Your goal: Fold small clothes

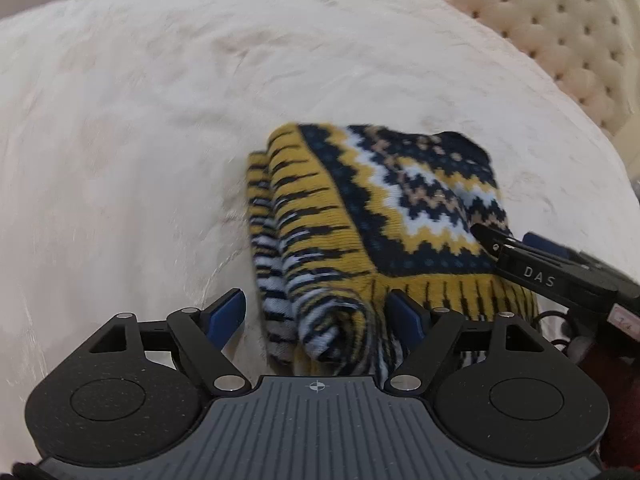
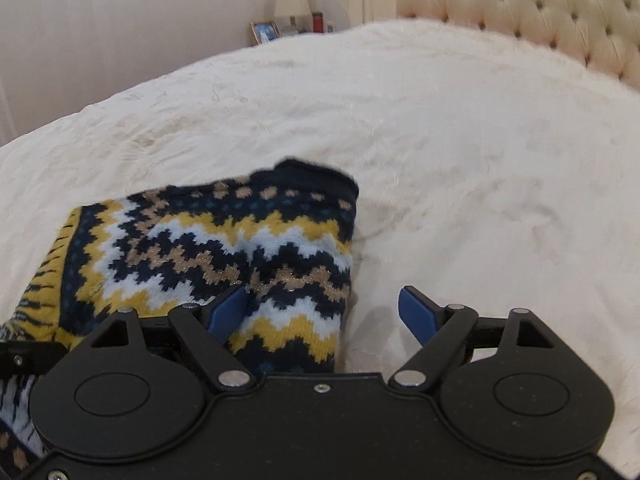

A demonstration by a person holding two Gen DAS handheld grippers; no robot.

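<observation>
A small knit sweater (image 1: pixel 384 208) in navy, yellow, white and tan zigzags lies folded on a white bedspread (image 1: pixel 140 140). My left gripper (image 1: pixel 318 314) is open, its blue pads either side of the sweater's near rolled edge. The right gripper's black finger (image 1: pixel 532 268) rests on the sweater's right side in the left wrist view. In the right wrist view the sweater (image 2: pixel 224 248) fills the lower left; my right gripper (image 2: pixel 324 312) is open, its left pad (image 2: pixel 228 312) over the knit, its right pad over bare bedspread.
A cream tufted headboard (image 2: pixel 540 12) stands at the back right. A nightstand with a lamp (image 2: pixel 292 0), a picture frame and small jars is beyond the bed's far edge. The white bedspread (image 2: pixel 480 160) spreads all around the sweater.
</observation>
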